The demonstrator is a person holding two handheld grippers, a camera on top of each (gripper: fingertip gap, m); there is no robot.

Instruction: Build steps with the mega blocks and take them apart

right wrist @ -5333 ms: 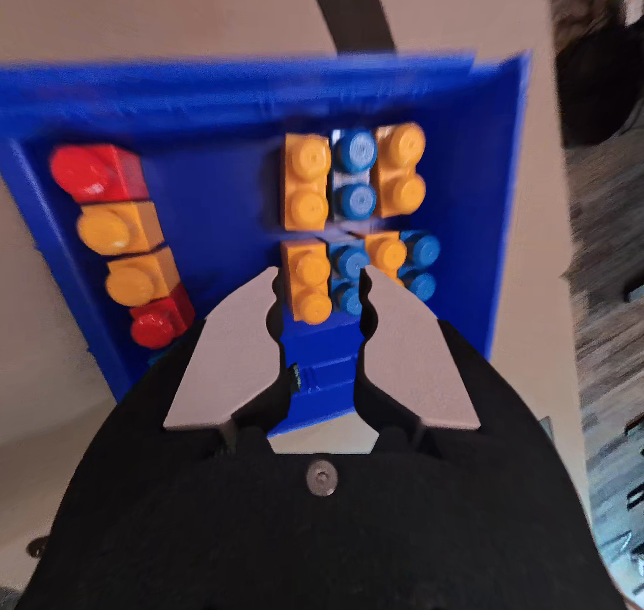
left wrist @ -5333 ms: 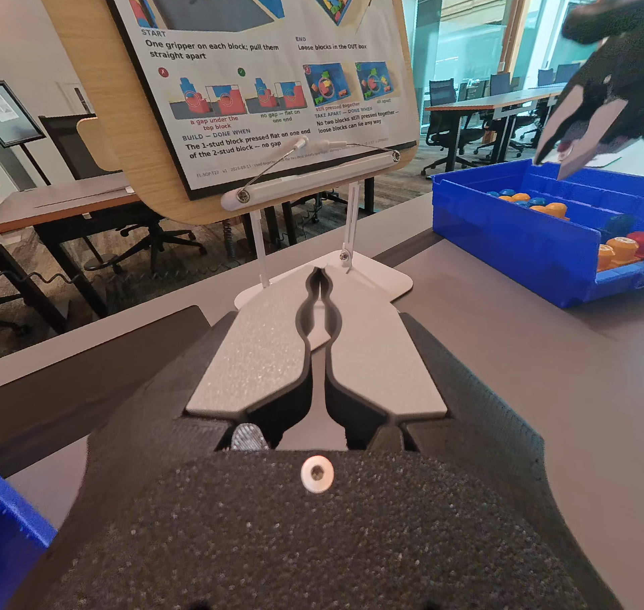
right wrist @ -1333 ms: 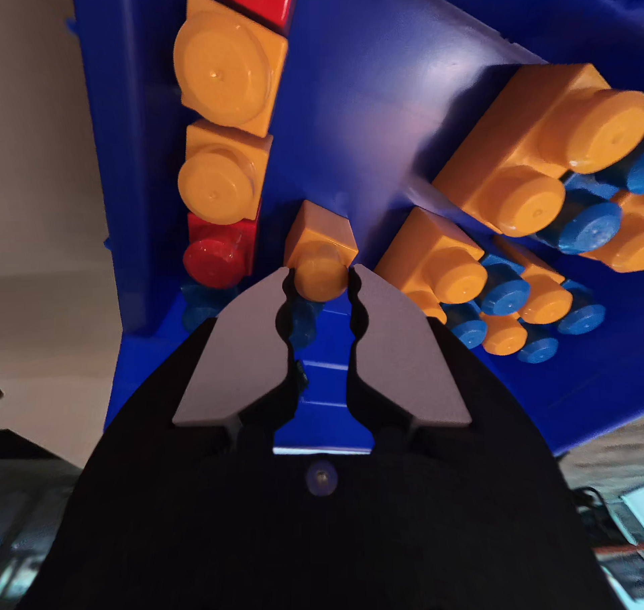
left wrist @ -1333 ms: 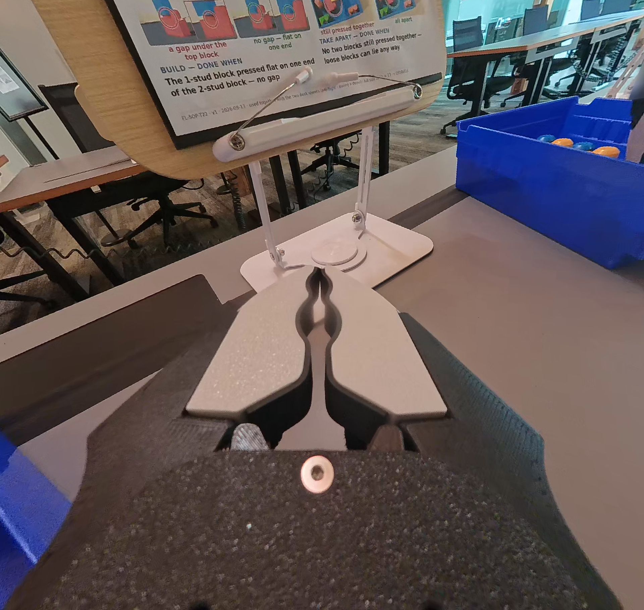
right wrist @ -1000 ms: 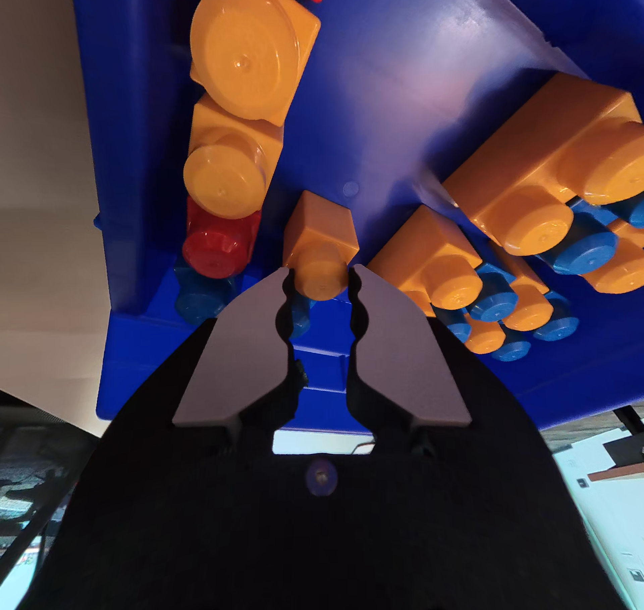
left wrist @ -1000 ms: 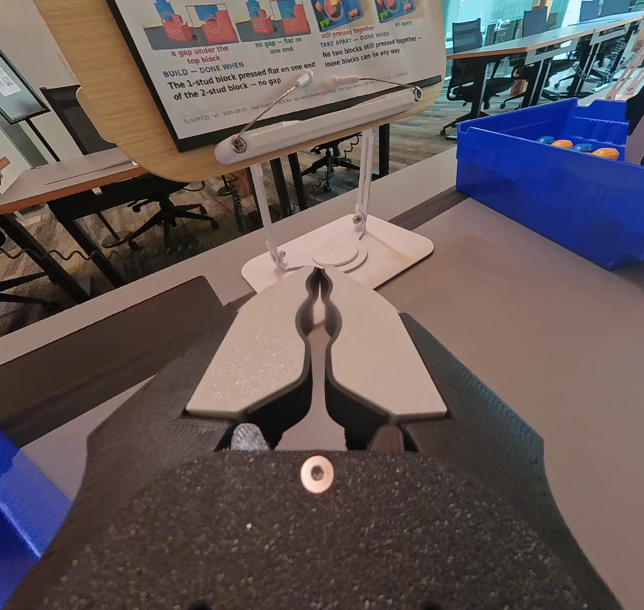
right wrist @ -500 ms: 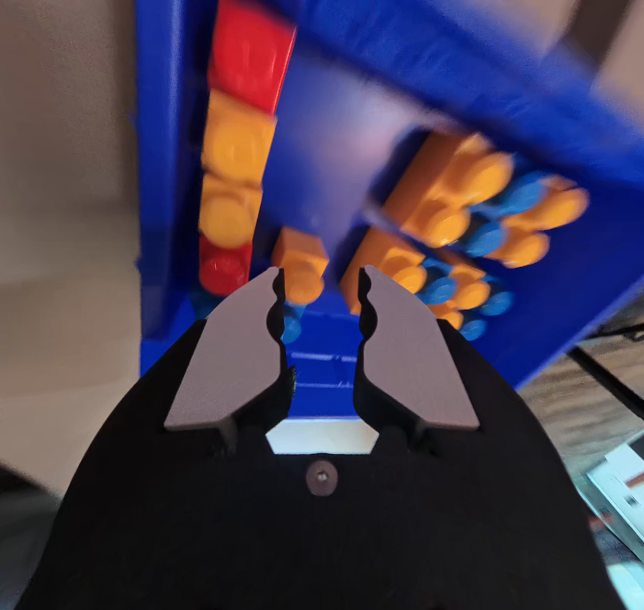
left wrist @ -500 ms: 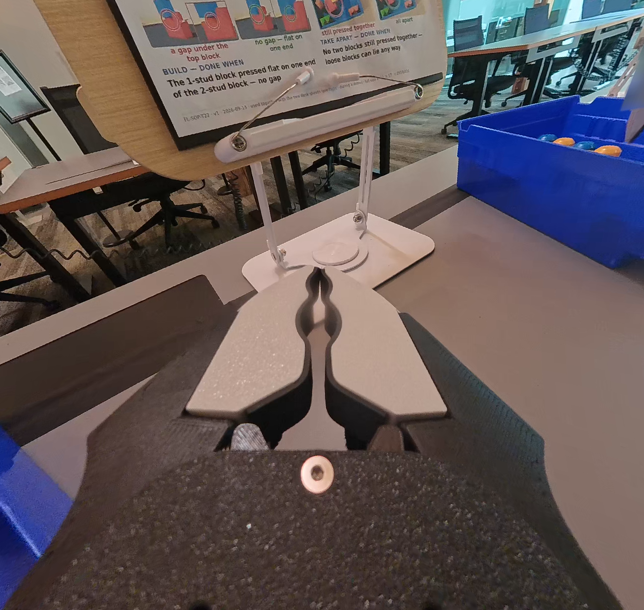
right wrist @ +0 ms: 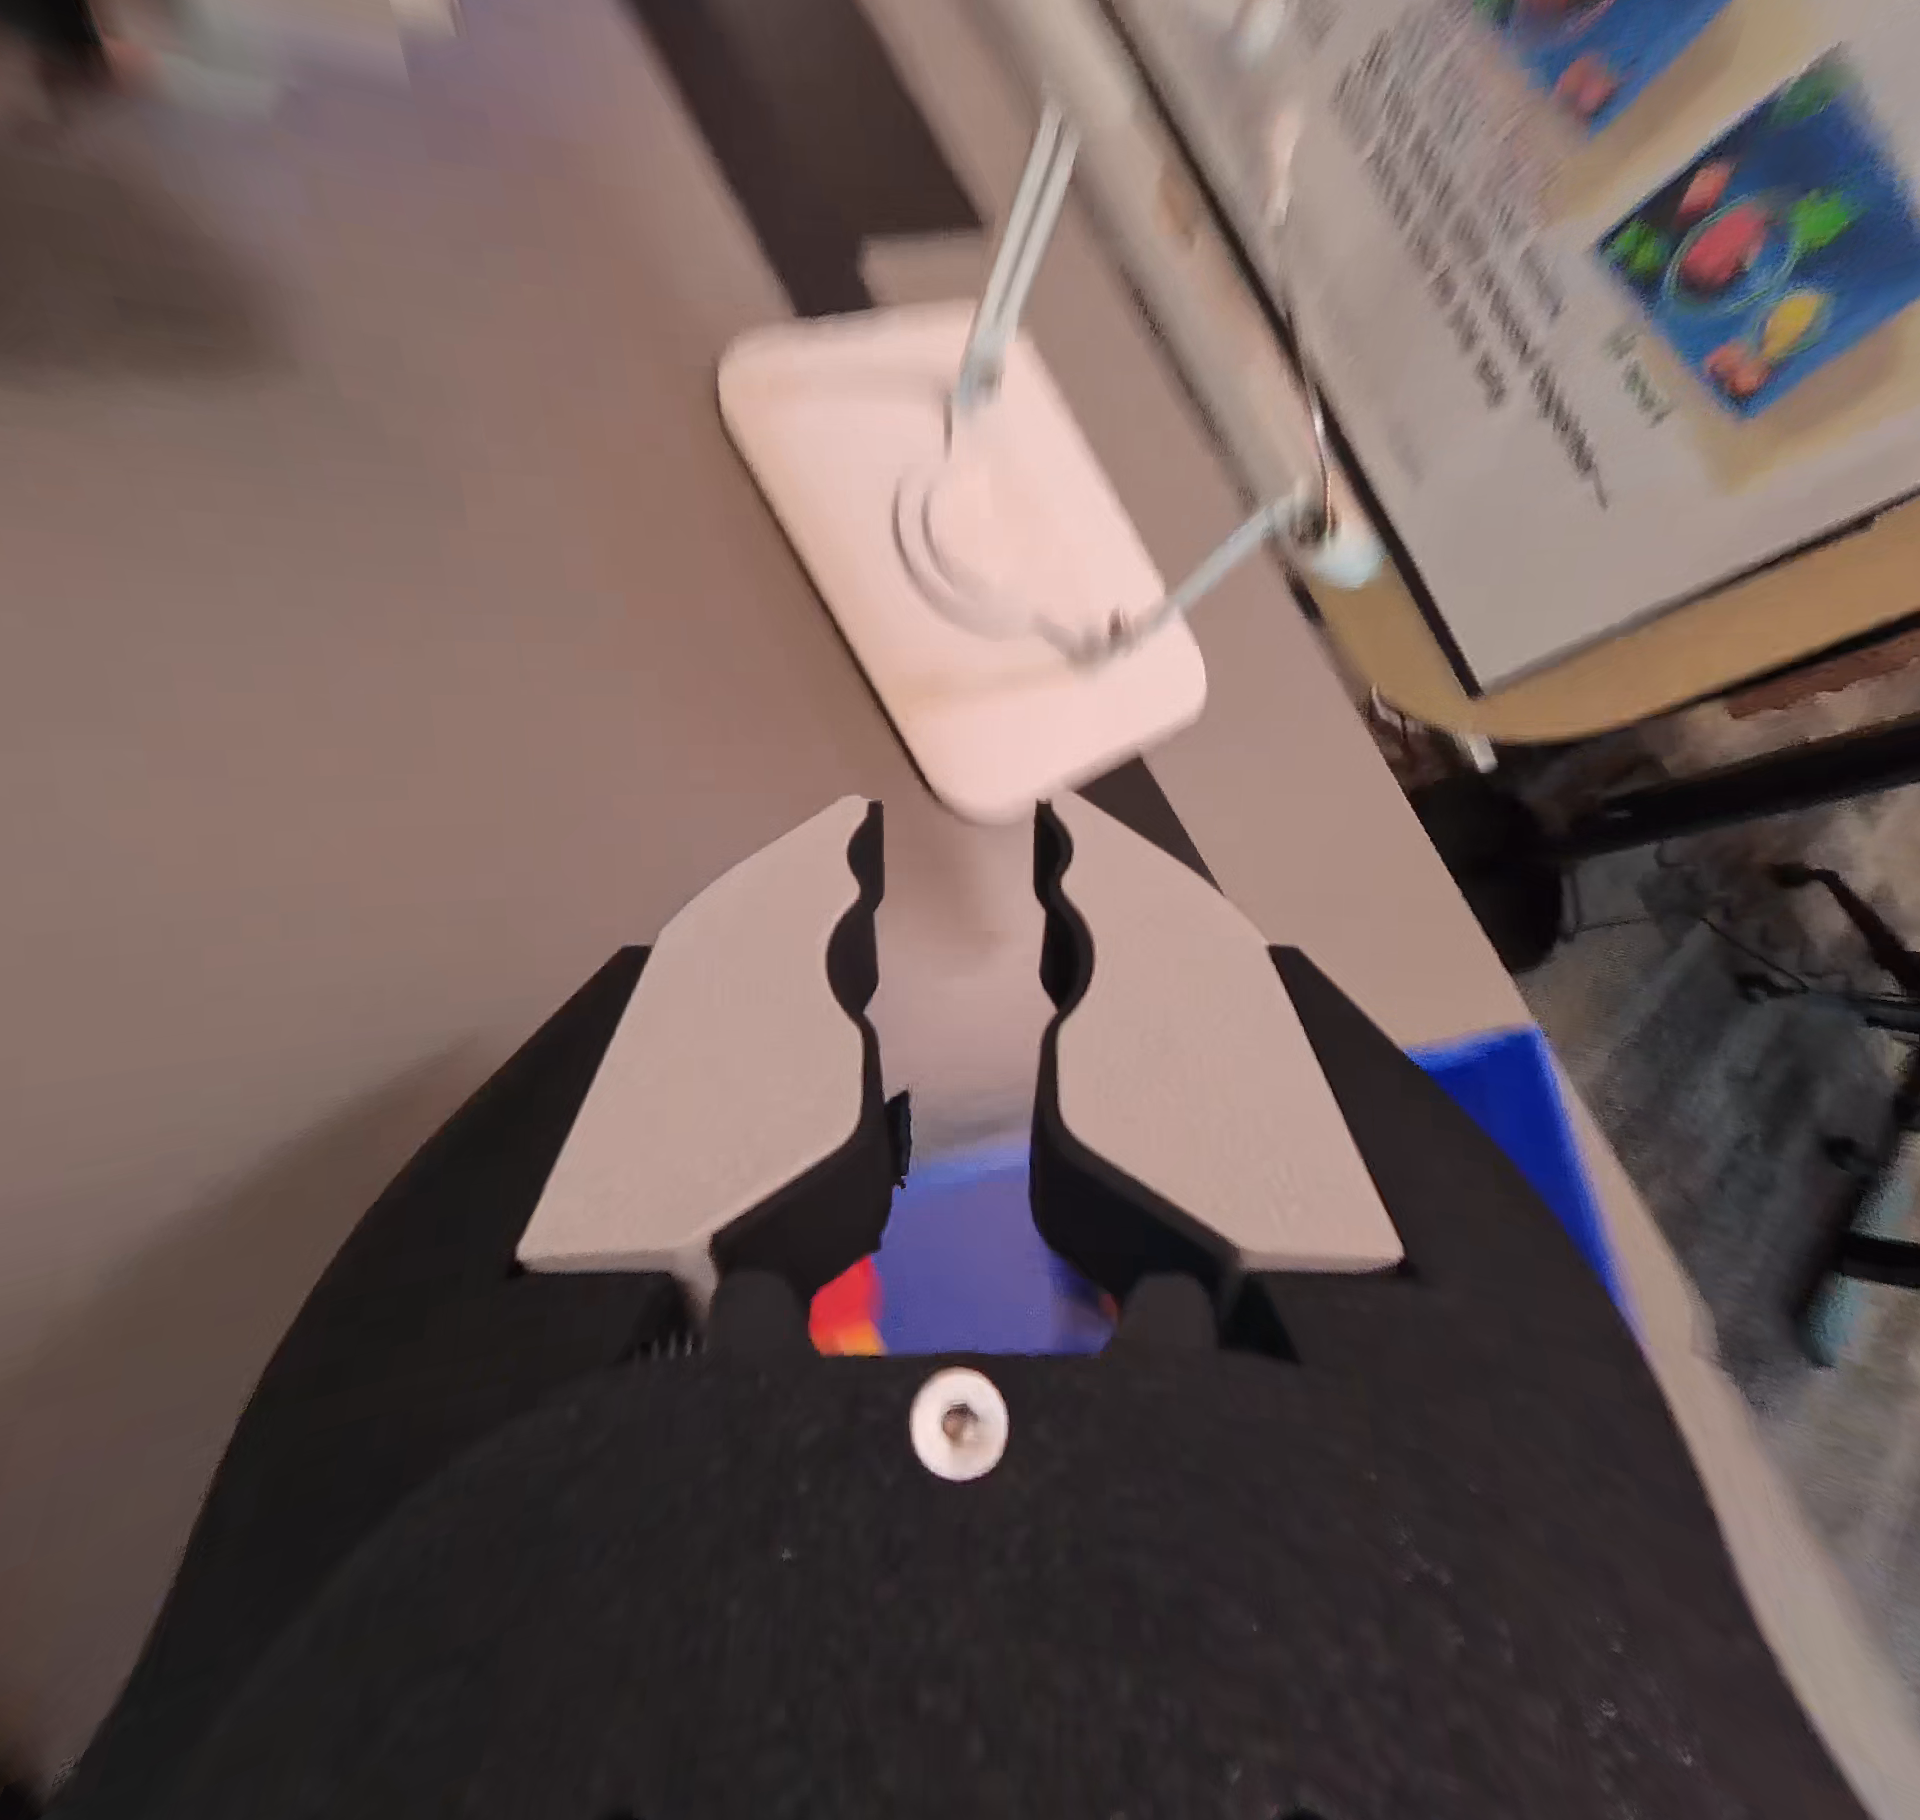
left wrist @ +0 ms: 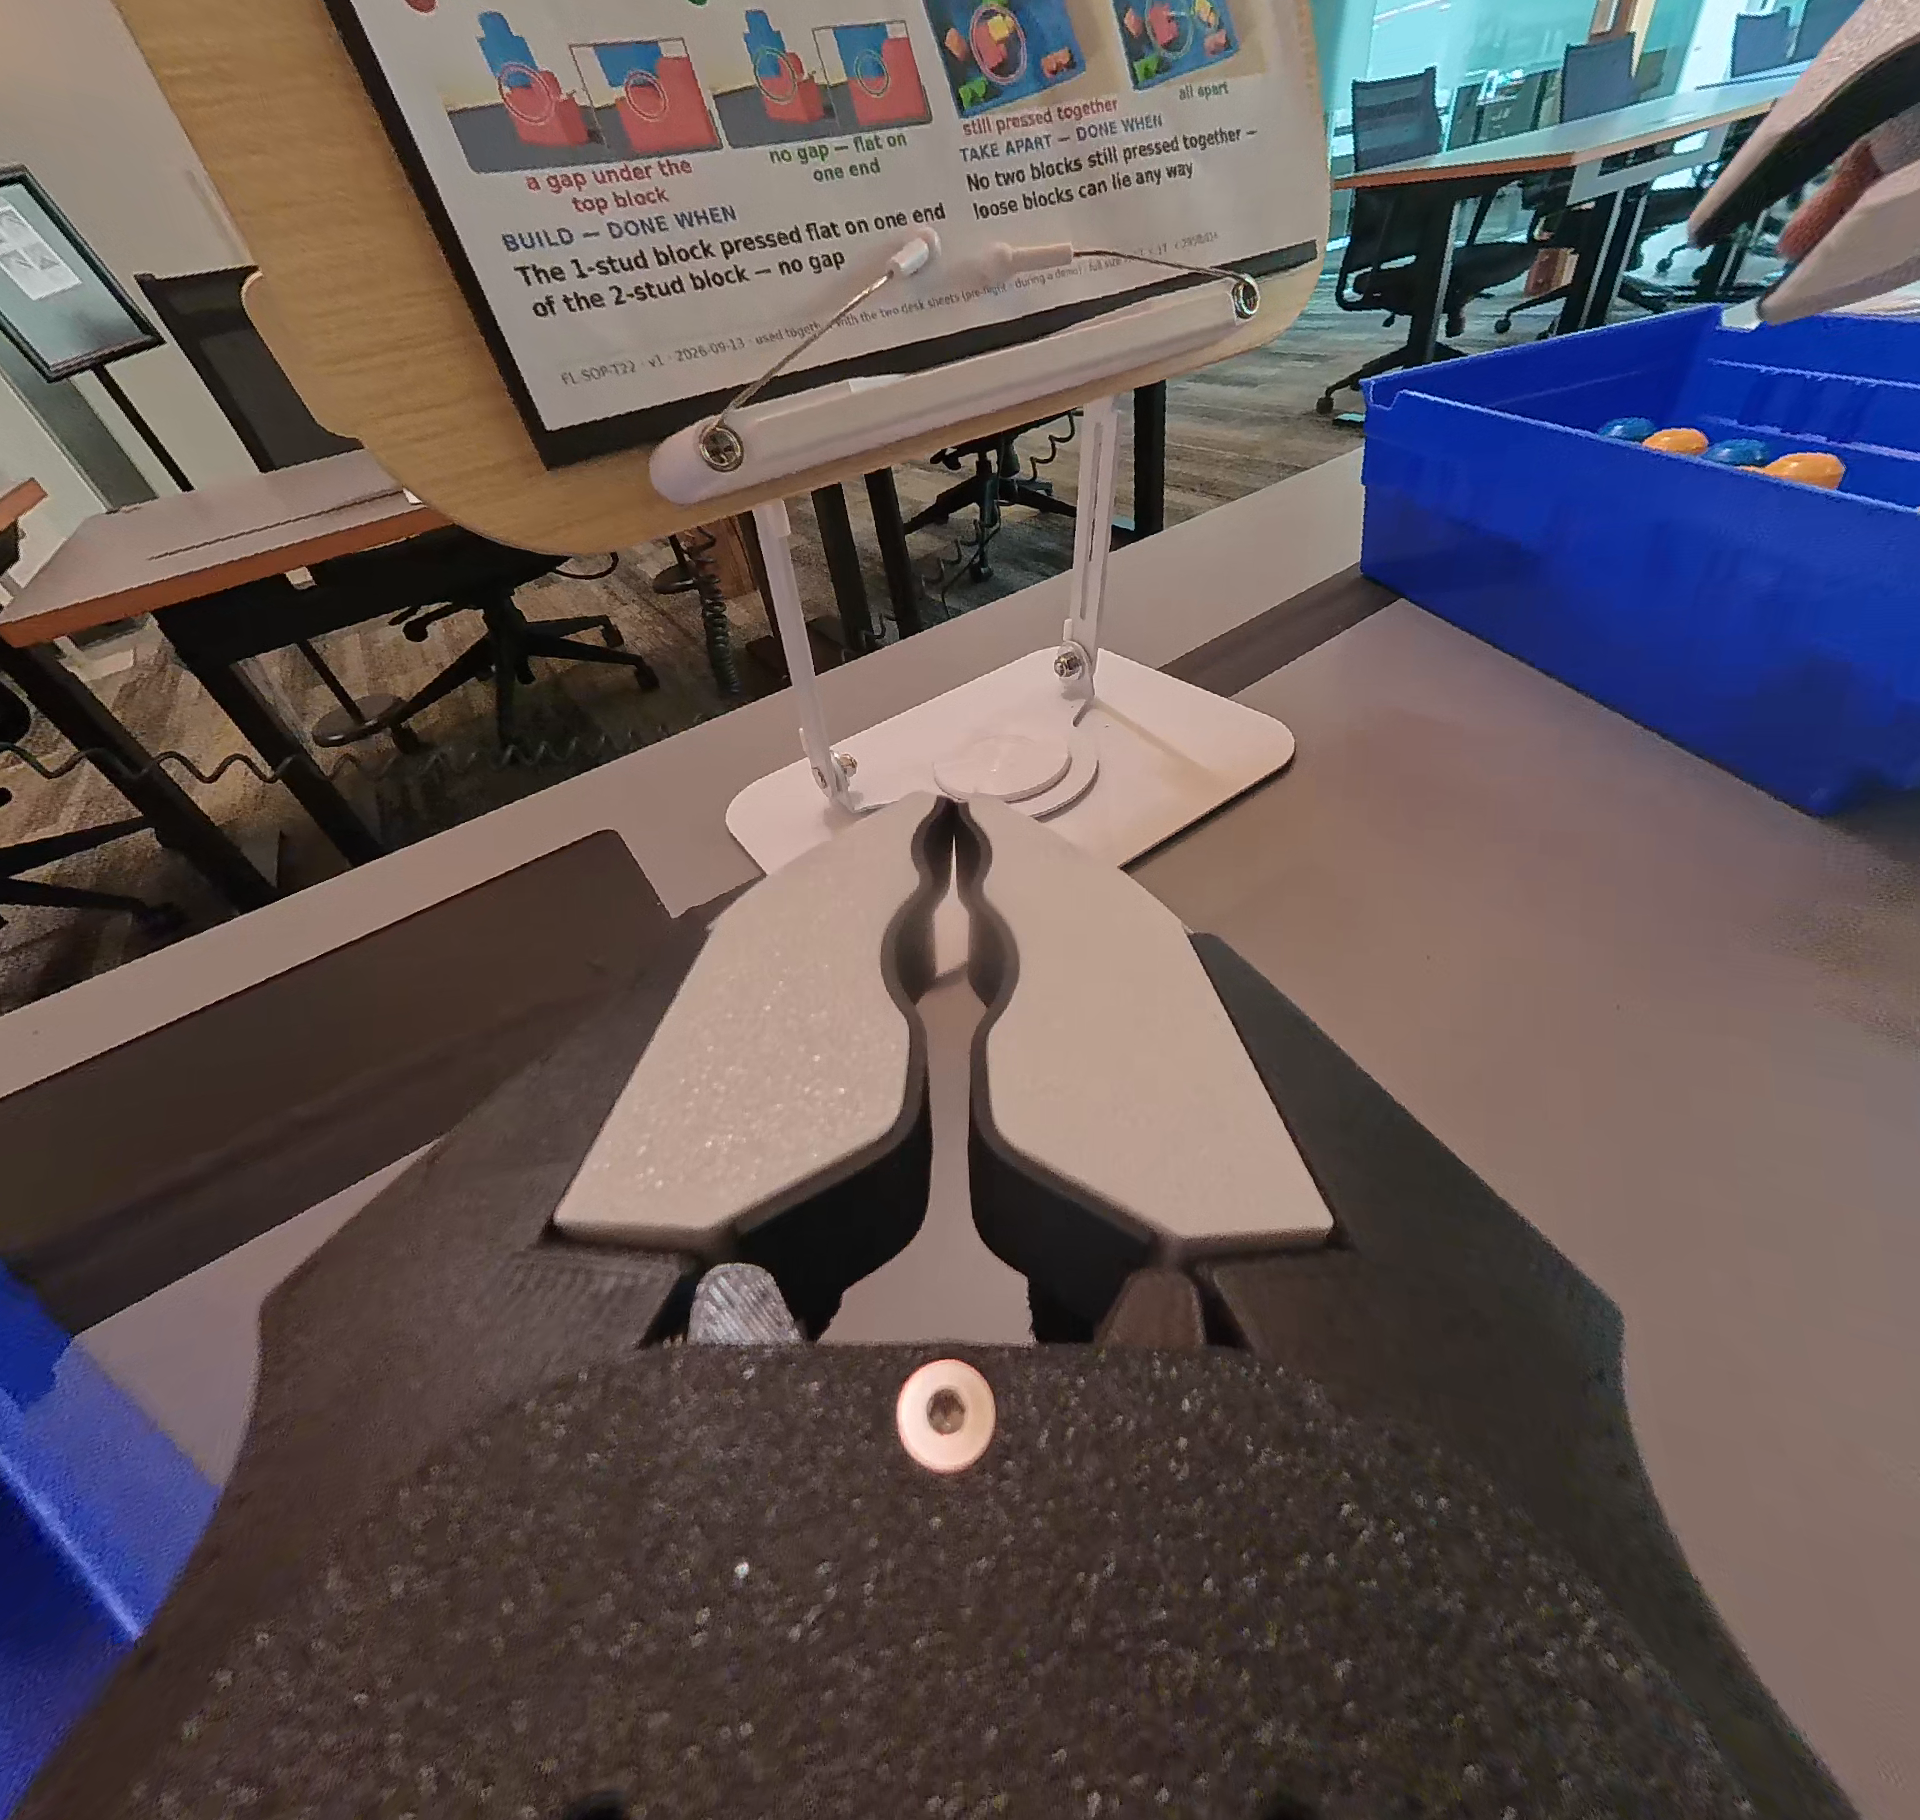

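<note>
From the left wrist view, the left gripper (left wrist: 954,820) sits low over the grey table (left wrist: 1507,991), its two pale fingers pressed together at the tips with nothing between them. Just ahead of it stands a white stand (left wrist: 1174,742) carrying a wooden board with an instruction sheet (left wrist: 831,139). Off to the right, a blue bin (left wrist: 1621,565) rests on the table, and the tops of a few orange and blue blocks (left wrist: 1725,453) show above its wall. The right gripper (left wrist: 1839,181) hangs above that bin at the picture's edge; something reddish sits between its fingers there, too unclear to name. A bit of another blue bin (left wrist: 62,1479) shows at the lower left.

The right wrist view is smeared by motion. The right gripper (right wrist: 956,814) is held partly apart, a narrow gap with nothing gripped in it. Past its tips lies the white stand (right wrist: 831,440) base on the table (right wrist: 416,627), with the instruction sheet (right wrist: 1662,212) tilted at the upper right. Under the fingers a blue bin (right wrist: 966,1282) shows, with a red and orange block (right wrist: 844,1318) peeking through.
</note>
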